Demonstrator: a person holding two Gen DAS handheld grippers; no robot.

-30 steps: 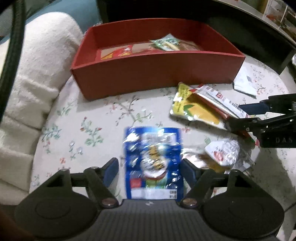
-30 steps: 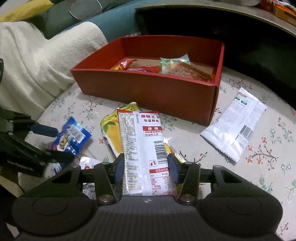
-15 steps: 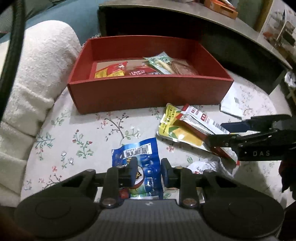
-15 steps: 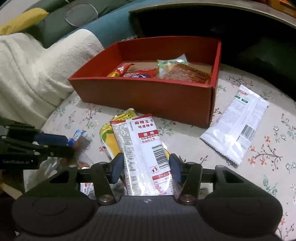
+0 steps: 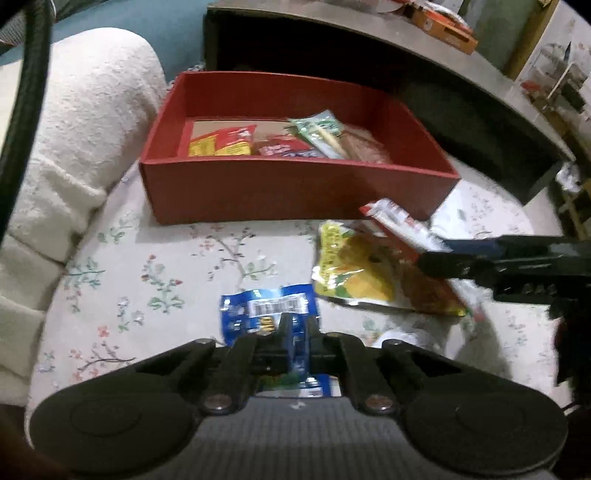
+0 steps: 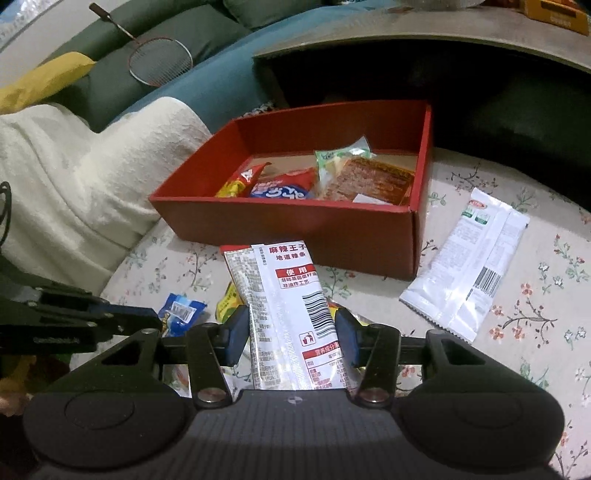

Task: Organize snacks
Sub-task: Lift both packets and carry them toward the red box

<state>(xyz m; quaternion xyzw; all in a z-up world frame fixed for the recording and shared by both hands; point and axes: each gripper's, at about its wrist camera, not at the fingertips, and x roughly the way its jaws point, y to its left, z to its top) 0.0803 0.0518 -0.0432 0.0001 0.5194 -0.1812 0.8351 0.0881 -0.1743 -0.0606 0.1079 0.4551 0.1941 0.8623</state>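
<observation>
My left gripper is shut on a blue snack packet, pinching its near half; the barcode end sticks out beyond the fingertips. From the right wrist view, that gripper and the blue packet sit at the left. My right gripper is shut on a long red-and-white packet, pads against its two long edges. In the left wrist view the same packet tilts up over a yellow packet. Behind stands the red box, holding several snacks.
A white packet lies to the right of the red box on the floral cloth. A cream blanket borders the left side. A small white wrapper lies near my left gripper. A dark table edge runs behind.
The left jaws closed from wide apart onto the blue packet. The right gripper kept its hold on the red-and-white packet, whose far end now sits higher over the yellow packet.
</observation>
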